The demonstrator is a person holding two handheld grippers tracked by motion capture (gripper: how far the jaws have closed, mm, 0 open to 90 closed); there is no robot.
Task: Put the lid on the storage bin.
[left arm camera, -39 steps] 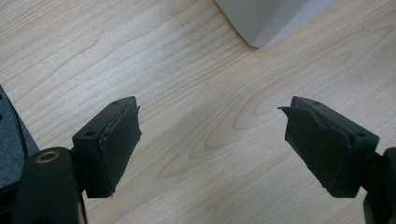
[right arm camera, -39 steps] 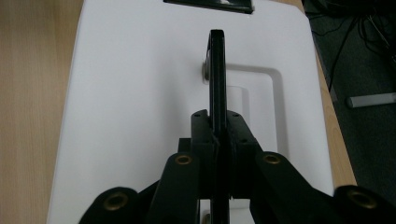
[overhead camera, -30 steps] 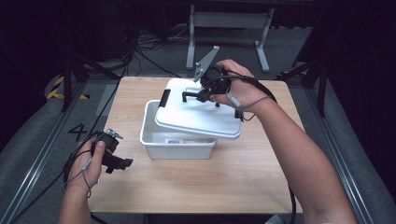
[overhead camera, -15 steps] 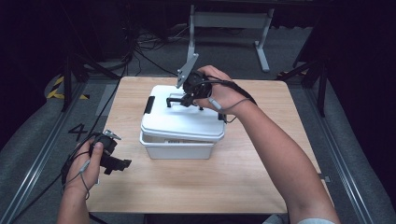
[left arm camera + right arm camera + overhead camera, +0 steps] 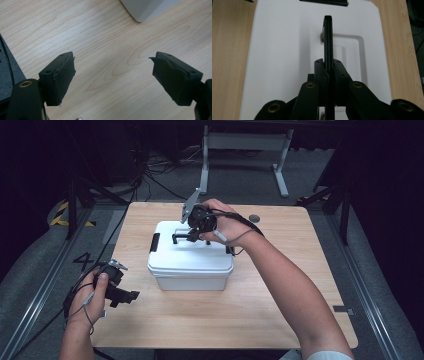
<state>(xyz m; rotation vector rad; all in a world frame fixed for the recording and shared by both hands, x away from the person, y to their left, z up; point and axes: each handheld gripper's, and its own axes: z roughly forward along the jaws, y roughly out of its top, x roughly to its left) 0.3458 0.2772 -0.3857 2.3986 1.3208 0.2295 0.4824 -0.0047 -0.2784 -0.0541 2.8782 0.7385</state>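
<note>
White box, high view: lidded box (image 5: 191, 262) sits mid-bench, nearer the far edge of the wooden bench (image 5: 225, 320).
Right gripper, high view: right gripper (image 5: 186, 237) over the lid (image 5: 192, 255), clamped on the black handle (image 5: 181, 238).
Left gripper, high view: left gripper (image 5: 131, 296) near the bench's left edge, well apart from the box.
Left gripper view: jaws spread wide, nothing between them, above bare bench (image 5: 105, 50); box corner (image 5: 147, 8) beyond.
Right gripper view: jaws closed tight on the upright handle (image 5: 328, 37), lid (image 5: 282, 50) beneath.

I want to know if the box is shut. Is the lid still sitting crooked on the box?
No, the lid lies flat and square on the box, with the right gripper clamped on its black handle.
</note>
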